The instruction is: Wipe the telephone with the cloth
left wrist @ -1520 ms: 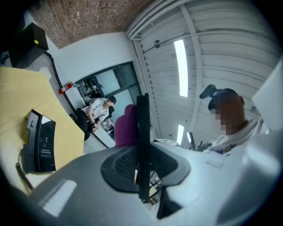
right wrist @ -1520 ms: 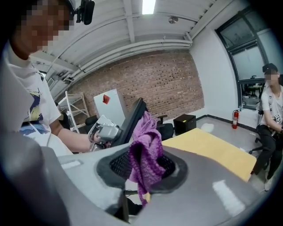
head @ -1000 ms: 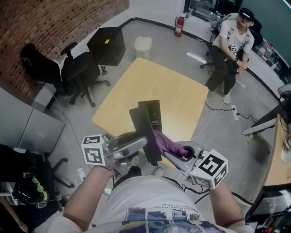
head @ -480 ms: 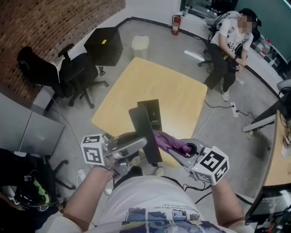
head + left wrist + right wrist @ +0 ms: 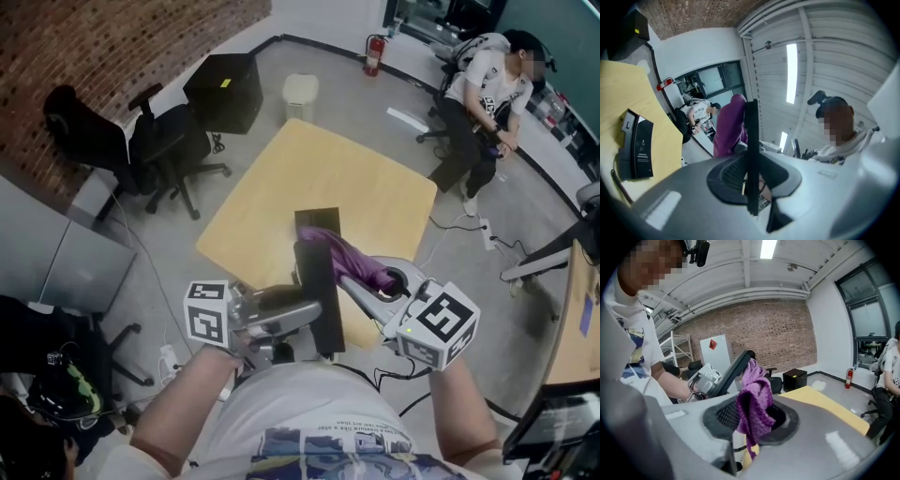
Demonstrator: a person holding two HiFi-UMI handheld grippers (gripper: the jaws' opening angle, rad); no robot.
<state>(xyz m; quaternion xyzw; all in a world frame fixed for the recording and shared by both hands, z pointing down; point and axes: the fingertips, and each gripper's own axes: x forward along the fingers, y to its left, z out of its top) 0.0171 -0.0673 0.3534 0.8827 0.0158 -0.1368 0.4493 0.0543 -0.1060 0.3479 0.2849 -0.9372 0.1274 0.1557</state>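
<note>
Left hand-held gripper point(image 5: 309, 312) clenched on thin, flat black plastic telephone panel point(image 5: 321, 281); purple fuzzy cloth point(image 5: 349, 261) pinched in right hand-held gripper point(image 5: 356, 284).

Lower centre of head view: holds panel on edge, raised above pale yellow wooden table point(image 5: 281, 187), apart from black boxy unit point(image 5: 319, 218) lying on it at frame centre. Looks rigid, light and smooth-faced, so likely to twist or slip under rubbing pressure; best clamped low across both faces, leaving upper length free for wiping. Just right, drapes soft, limp cloth over panel's top end, touching it; bunches easily, so worth gripping by a fold and pressing slack flat against panel's face.
</note>
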